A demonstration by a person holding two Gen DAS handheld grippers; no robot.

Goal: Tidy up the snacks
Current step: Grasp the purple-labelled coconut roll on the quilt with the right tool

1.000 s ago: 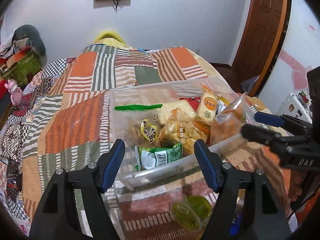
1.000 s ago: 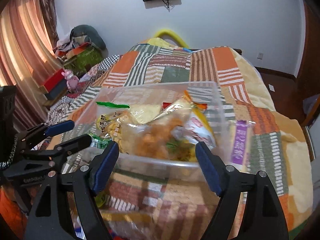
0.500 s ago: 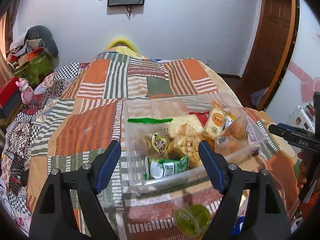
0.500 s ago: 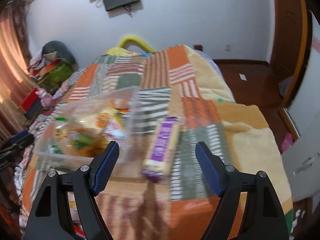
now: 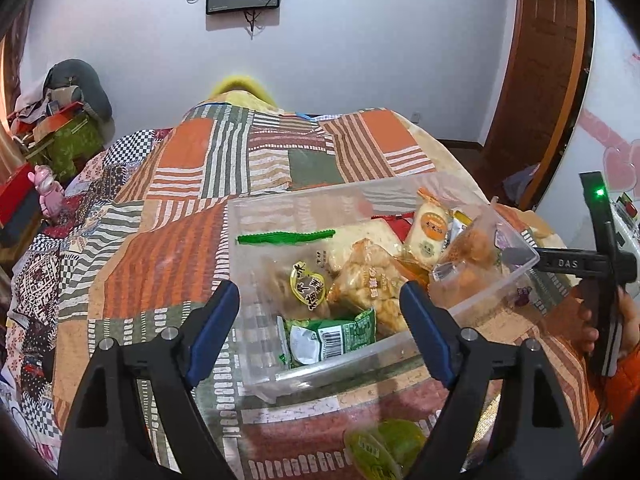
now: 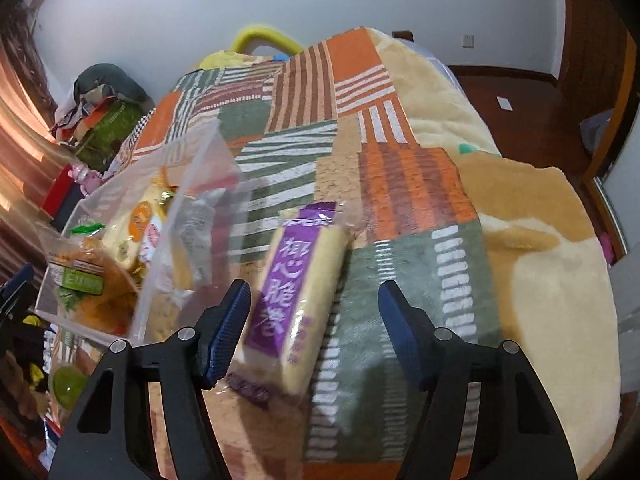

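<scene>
A clear plastic bin [image 5: 256,216] sits on the bed's patchwork blanket [image 5: 168,248], already loaded with snacks — a bag with a green zip strip [image 5: 286,237], a packet with a yellow round label [image 5: 308,286], a green wrapper with a barcode [image 5: 332,338] against the bin's near wall, and an orange-and-cream packet [image 5: 430,232] standing toward its far right corner. Just outside the bin's near wall a green jelly cup [image 5: 384,446] lies on the blanket.

The left hand-held gripper [image 5: 320,328] hangs over the bin's near end with its blue pads spread; its jaws have just been opening, and nothing is pinched between them.

The right hand-held gripper [image 6: 314,328] hovers over a purple-labelled wafer pack [image 6: 296,292], which lies on the blanket just beside the bin's right wall. Its jaws have just been closing — the pack lies between them, with the left pad just beside its edge and the right pad well clear, so the pack is not pinched. From the left wrist view, the right tool is seen past the bin's right corner, held by a hand [image 5: 592,324] in an orange sleeve.
</scene>
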